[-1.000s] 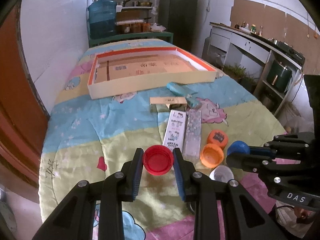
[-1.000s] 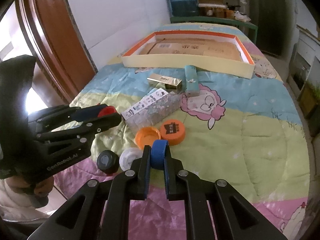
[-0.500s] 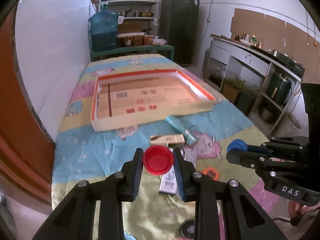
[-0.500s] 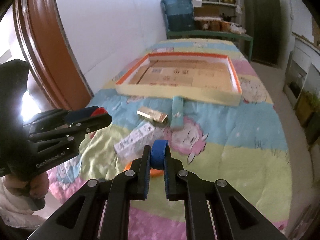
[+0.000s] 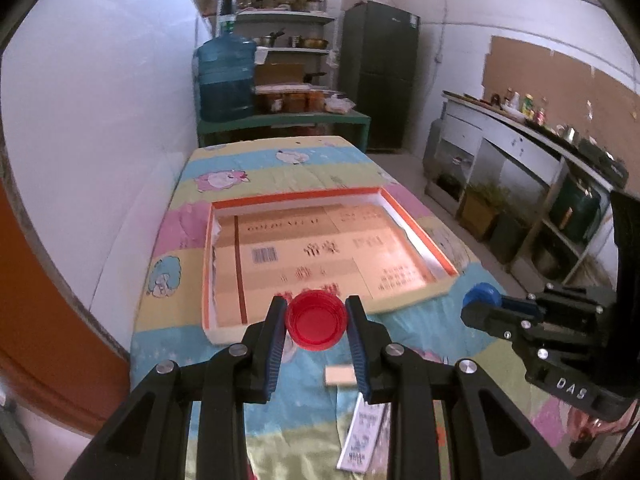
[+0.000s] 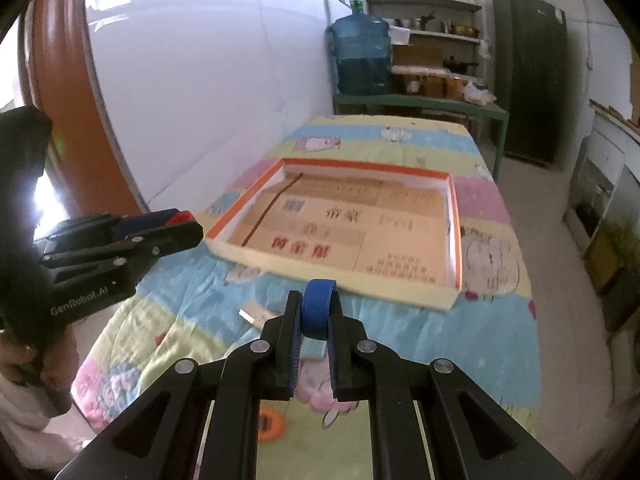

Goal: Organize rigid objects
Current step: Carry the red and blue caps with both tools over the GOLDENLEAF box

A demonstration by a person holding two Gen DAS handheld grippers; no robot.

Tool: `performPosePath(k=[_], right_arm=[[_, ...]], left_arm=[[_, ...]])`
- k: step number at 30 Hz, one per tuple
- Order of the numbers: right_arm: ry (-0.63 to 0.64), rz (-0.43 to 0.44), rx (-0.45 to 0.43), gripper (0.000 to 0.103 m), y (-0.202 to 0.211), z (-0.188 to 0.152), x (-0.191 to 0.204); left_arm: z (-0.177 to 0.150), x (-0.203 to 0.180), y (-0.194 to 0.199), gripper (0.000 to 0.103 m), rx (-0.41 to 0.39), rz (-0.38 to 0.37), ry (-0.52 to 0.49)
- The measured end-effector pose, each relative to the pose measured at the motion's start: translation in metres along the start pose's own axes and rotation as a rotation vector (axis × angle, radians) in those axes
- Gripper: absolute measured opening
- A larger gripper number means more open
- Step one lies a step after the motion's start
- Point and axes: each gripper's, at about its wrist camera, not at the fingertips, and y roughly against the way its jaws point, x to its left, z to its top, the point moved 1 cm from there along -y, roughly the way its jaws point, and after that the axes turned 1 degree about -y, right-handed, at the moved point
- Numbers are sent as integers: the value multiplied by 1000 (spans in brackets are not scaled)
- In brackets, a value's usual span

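A: Left tongs (image 5: pixel 316 322): matte black angular frame, blue ribbed pads inside each finger, round silver screws at the joints.

B: Confirmed. Right tongs (image 6: pixel 315 312): same black build, same blue ribbed pads, silver screws in matching spots.

A: Markings: white "DAS" lettering on the right unit's side in the left wrist view; "GenRobot.AI" in white on the left unit's flank in the right wrist view.

B: Noted. Person: white sleeve (image 6: pixel 16 416) at the lower left edge, partly cut off.
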Motion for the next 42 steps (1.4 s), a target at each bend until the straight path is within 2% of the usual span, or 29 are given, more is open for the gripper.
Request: performPosePath(k=[8,18,24,33,42], right_arm=[[4,2,-18,11,-19,33,-16],[3,23,-19,11,-58,67,-34],[13,36,-2,11,-90,86,-45],[19,31,39,11,-136,97,-59],[16,-1,94,11,-171,96,-67]], left_arm=[[35,24,-25,30,0,43,99],[64,37,-65,30,-4,122,110],[78,45,-95,30,8,144,113],[78,53,-151,30,72,165,122],[69,55,-180,30,112,168,112]])
